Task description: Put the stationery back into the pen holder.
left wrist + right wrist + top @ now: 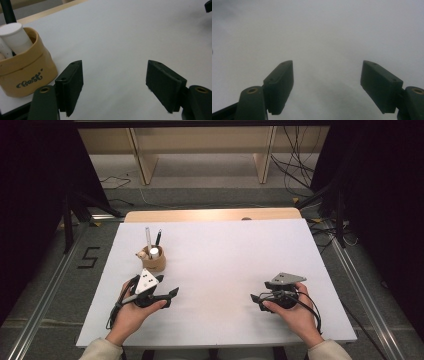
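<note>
Script word, unclear, on tan cup (25,72), "5" on floor (88,257)

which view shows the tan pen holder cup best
The left gripper view: the tan cup sits close beside the open left gripper, showing its printed script and a white tube inside. The high view shows the cup small but whole, with pens standing up. The right gripper view looks at the white tabletop.

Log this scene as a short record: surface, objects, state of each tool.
surface: white table top
holder: tan pen cup, far left, upright
contents: white tube, dark pen, light pen
left tool: open, holds nothing, just near side of the cup
right tool: open, holds nothing, over bare table
</note>
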Demonstrator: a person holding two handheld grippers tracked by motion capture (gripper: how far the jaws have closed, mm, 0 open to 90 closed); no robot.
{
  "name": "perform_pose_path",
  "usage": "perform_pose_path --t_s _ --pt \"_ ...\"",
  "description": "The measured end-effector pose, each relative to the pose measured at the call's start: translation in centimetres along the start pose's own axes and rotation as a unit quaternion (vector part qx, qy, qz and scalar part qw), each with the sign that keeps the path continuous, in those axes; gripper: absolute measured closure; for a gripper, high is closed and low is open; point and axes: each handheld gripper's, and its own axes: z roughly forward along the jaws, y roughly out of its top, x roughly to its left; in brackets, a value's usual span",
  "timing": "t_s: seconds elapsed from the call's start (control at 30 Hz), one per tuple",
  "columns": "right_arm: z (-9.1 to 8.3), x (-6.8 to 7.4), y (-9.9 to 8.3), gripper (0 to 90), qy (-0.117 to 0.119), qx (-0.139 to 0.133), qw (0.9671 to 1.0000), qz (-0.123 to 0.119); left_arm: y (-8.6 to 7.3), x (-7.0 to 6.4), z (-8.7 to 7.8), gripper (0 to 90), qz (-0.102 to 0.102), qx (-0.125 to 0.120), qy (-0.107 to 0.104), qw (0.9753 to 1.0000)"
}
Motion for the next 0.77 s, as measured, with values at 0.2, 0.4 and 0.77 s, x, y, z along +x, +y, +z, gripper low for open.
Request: perform_pose_path --t_s 0.2,0.4,0.77 --pt "0.0 0.0 -0.1 26.8 0.001 0.003 1.0000 -0.002 -1.2 -0.1 -0.3 27.8 0.004 0.011 0.003 0.9999" --pt "0.0 0.0 -0.2 26.8 0.002 0.004 1.0000 -0.002 -2.3 -0.4 -0.4 27.1 0.000 0.022 0.000 0.9998" --pt "0.2 0.0 -0.4 25.4 0.003 0.008 1.0000 -0.003 -2.7 -0.4 0.0 26.8 -0.006 0.027 -0.007 0.9996"
